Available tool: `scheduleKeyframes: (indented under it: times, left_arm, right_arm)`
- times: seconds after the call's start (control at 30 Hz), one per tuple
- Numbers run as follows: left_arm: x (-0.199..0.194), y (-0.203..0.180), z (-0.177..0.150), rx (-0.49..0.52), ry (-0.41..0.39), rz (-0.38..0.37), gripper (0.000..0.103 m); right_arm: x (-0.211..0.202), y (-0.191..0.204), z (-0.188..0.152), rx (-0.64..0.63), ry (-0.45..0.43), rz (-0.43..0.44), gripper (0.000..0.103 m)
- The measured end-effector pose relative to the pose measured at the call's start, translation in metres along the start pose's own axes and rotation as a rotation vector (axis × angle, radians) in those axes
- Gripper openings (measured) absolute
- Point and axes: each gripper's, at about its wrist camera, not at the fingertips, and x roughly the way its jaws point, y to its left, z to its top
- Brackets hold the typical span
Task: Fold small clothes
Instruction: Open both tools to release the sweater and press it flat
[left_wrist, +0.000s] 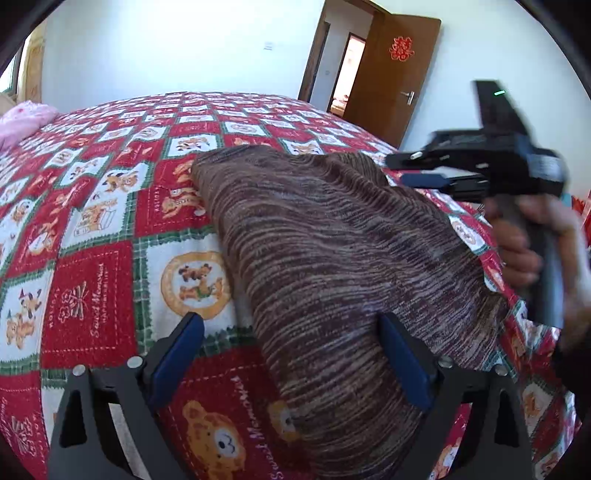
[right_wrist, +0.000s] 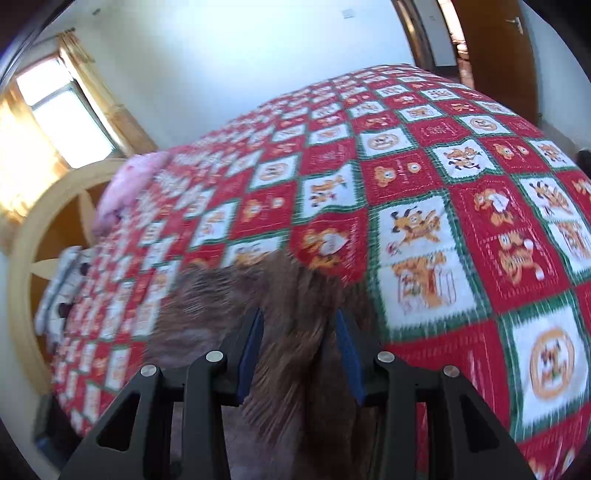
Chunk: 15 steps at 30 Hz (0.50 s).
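Note:
A brown striped knit garment (left_wrist: 332, 266) lies folded over on the red patchwork bedspread (left_wrist: 92, 229). My left gripper (left_wrist: 291, 325) is open, its blue pads wide apart, the right pad (left_wrist: 402, 365) over the garment's near part and the left pad over the bedspread. My right gripper (left_wrist: 417, 173) shows in the left wrist view at the garment's far right edge, held by a hand. In the right wrist view the right gripper (right_wrist: 299, 321) is partly open, blurred, with the garment (right_wrist: 291, 295) between its fingers.
A pink pillow (left_wrist: 22, 122) lies at the bed's head, with a wooden headboard (right_wrist: 40, 229) and window (right_wrist: 48, 114) behind. An open wooden door (left_wrist: 395, 74) stands past the far right corner. A grey-white cloth (right_wrist: 62, 288) lies at the bed's left edge.

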Motion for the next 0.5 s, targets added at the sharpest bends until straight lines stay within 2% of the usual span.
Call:
scheduleKeyframes:
  times: [0.07, 0.1, 0.13, 0.2, 0.27, 0.3, 0.37, 0.47, 0.5]
  left_arm:
    - [0.0, 0.0, -0.002, -0.002, -0.006, -0.002, 0.098]
    - [0.001, 0.0, -0.001, 0.003, -0.004, -0.001, 0.1]
    - [0.001, -0.001, -0.003, 0.007, -0.001, 0.0, 0.101]
    - [0.002, -0.005, -0.004, 0.027, 0.005, 0.012, 0.103]
    - [0.003, -0.009, -0.005, 0.049, 0.008, 0.03, 0.103]
    - [0.003, -0.01, -0.006, 0.055, 0.009, 0.036, 0.103]
    - [0.002, -0.01, -0.007, 0.061, 0.008, 0.042, 0.103]
    - [0.001, -0.01, -0.008, 0.059, 0.007, 0.038, 0.103]
    - [0.001, -0.009, -0.008, 0.059, 0.007, 0.037, 0.103]
  right_arm:
    - [0.014, -0.002, 0.003, -0.006, 0.029, -0.016, 0.026]
    - [0.017, 0.0, 0.003, -0.015, 0.029, -0.031, 0.008]
    - [0.019, 0.002, 0.004, -0.027, 0.027, -0.044, 0.004]
    - [0.016, 0.008, 0.005, -0.058, 0.007, -0.076, 0.004]
    - [0.007, 0.016, 0.008, -0.098, -0.035, -0.146, 0.003]
    - [0.003, 0.016, 0.011, -0.099, -0.047, -0.185, 0.003]
    - [0.001, 0.012, 0.016, -0.077, -0.059, -0.209, 0.003]
    - [0.014, 0.004, 0.018, -0.07, -0.018, -0.256, 0.004]
    - [0.021, -0.002, 0.015, -0.056, 0.018, -0.23, 0.004]
